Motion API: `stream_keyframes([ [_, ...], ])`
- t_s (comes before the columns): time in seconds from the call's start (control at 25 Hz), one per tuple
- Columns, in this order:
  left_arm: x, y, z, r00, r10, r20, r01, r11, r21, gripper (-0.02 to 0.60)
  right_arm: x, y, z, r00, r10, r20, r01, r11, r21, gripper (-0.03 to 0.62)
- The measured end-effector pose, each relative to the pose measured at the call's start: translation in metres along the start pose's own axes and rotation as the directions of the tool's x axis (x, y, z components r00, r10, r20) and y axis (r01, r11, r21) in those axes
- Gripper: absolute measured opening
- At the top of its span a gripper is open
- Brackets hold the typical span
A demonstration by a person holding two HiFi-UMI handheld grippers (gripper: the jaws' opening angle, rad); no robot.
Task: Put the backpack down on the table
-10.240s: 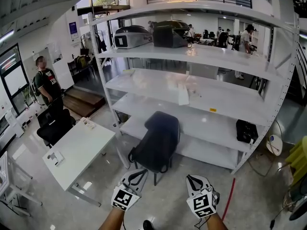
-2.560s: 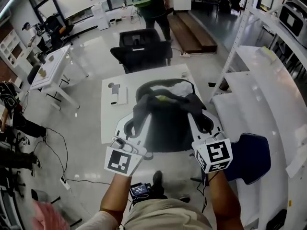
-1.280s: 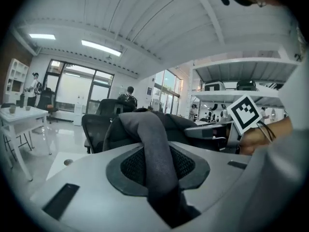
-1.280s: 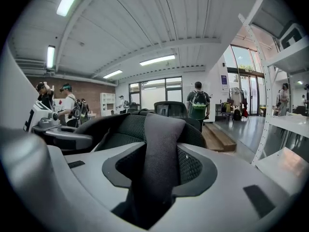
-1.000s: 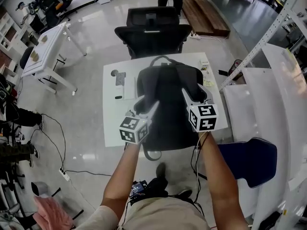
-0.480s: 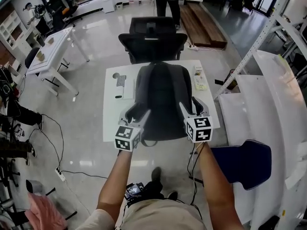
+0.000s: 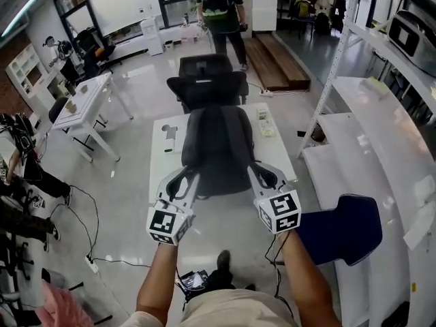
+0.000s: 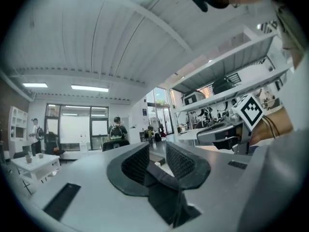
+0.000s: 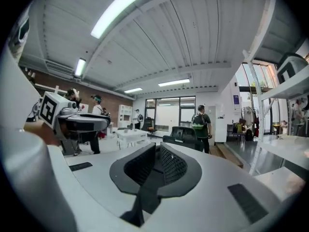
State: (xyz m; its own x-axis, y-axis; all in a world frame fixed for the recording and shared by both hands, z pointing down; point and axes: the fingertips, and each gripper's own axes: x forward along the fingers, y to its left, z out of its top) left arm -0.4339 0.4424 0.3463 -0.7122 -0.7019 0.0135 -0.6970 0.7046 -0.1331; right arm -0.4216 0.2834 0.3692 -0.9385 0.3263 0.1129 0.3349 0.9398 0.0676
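Observation:
The dark backpack lies flat on the white table, straps toward me. Both grippers hang just short of the table's near edge, clear of the backpack. My left gripper has its jaws closing, and the left gripper view shows a plain gap with nothing in it. My right gripper is closing too; in the right gripper view the pads stand almost together, empty. Neither gripper view shows the backpack.
A black office chair stands beyond the table, with a person walking behind it. A blue chair and white shelving are at my right. Small items lie on the table. Another white table stands left.
Both grippers have let go of the backpack and drawn back toward me, past the table's near edge and upward. Their jaws have narrowed. The backpack stays flat on the table.

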Motion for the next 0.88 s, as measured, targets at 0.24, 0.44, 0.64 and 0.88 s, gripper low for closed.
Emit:
stream_keyframes([
  [0.24, -0.071, -0.065, 0.073, 0.995, -0.029, 0.096, 0.024, 0.998, 0.056, 0.029, -0.086, 0.057, 0.050, 0.990, 0.138, 0.039, -0.134, 0.986, -0.098, 0.034],
  [0.44, -0.113, -0.111, 0.087, 0.995, -0.069, 0.079, 0.062, 0.995, 0.077, 0.020, -0.142, 0.094, 0.056, 0.974, 0.226, -0.005, -0.225, 0.969, -0.106, 0.026],
  [0.64, -0.144, -0.132, 0.082, 0.998, -0.044, 0.053, 0.040, 0.997, 0.066, 0.020, -0.177, 0.114, 0.047, 0.974, 0.224, -0.026, -0.226, 0.967, -0.122, 0.025],
  [0.88, -0.166, -0.143, 0.079, 0.998, -0.036, 0.058, 0.033, 0.998, 0.055, 0.020, -0.200, 0.121, 0.039, 0.975, 0.221, -0.027, -0.223, 0.969, -0.107, 0.025],
])
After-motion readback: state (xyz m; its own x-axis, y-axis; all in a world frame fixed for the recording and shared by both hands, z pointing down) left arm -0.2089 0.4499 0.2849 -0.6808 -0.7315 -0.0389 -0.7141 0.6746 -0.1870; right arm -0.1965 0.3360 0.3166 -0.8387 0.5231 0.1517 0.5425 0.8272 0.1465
